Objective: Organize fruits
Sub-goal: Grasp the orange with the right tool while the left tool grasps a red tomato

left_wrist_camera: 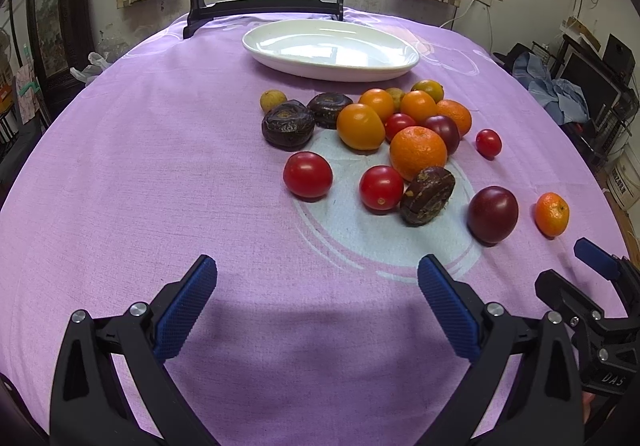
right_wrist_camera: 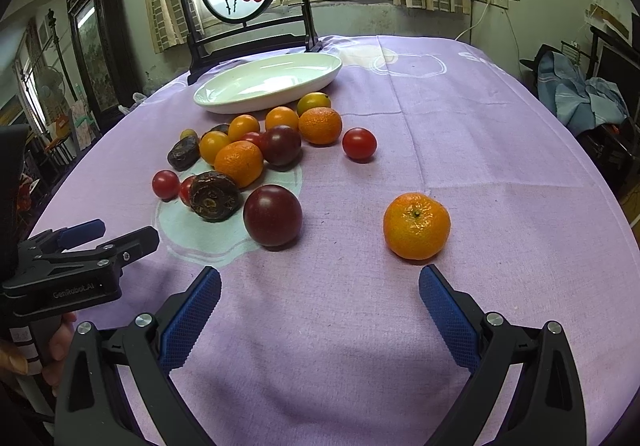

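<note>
Right tool (right_wrist_camera: 320,278) gaping, just behind mandarin (right_wrist_camera: 416,226)

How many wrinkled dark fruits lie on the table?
3 wrinkled fruits: two side by side left of the pile, one at its near edge. More may be hidden.

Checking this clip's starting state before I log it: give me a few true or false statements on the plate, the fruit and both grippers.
1. The white plate holds no fruit. True.
2. The left gripper is shut on a tomato. False: its fingers are spread and nothing is between them.
3. A lone mandarin lies apart from the pile, just ahead of the right gripper. True.
4. The right gripper is shut. False: it is open and holds nothing.
5. The fruit sits on a purple tablecloth. True.
</note>
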